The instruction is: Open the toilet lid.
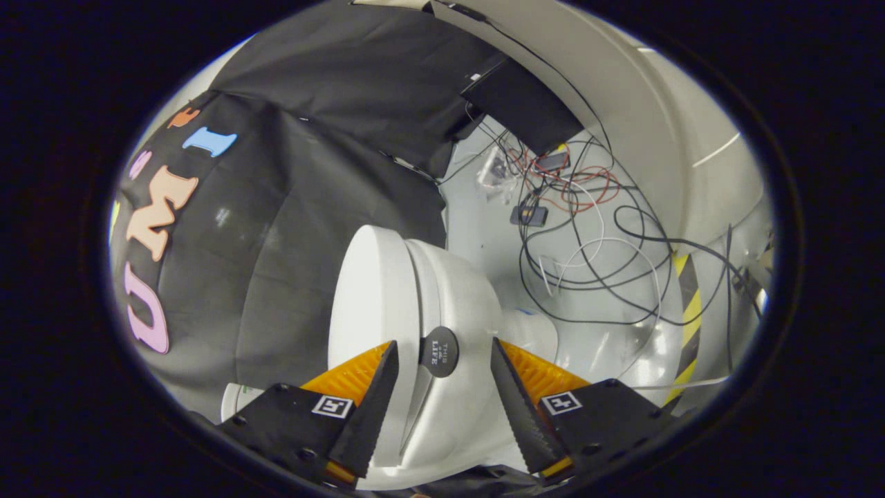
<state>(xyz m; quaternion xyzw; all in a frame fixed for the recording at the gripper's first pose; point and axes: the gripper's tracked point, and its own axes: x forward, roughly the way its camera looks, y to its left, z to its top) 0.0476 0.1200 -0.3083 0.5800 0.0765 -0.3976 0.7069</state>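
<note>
The view is rolled sideways. A white toilet [456, 290] stands just ahead of my fingers, its lid [370, 297] lying against the seat with a thin gap showing along the rim close to me. A small round dark tab [439, 351] sticks out from the lid's front edge. My gripper [446, 398] is open, and the tab sits in the gap between the two fingertips without touching either. One finger [373, 408] overlaps the lid side and the other finger [518, 408] the bowl side. The toilet's front edge runs down between them.
Beyond the toilet, a tangle of black, white and red cables [588, 235] lies on the pale floor with small devices among them. A yellow-and-black hazard stripe [688, 311] runs along the floor by a white curved wall [622, 90]. Black cloth [290, 207] hangs behind the lid.
</note>
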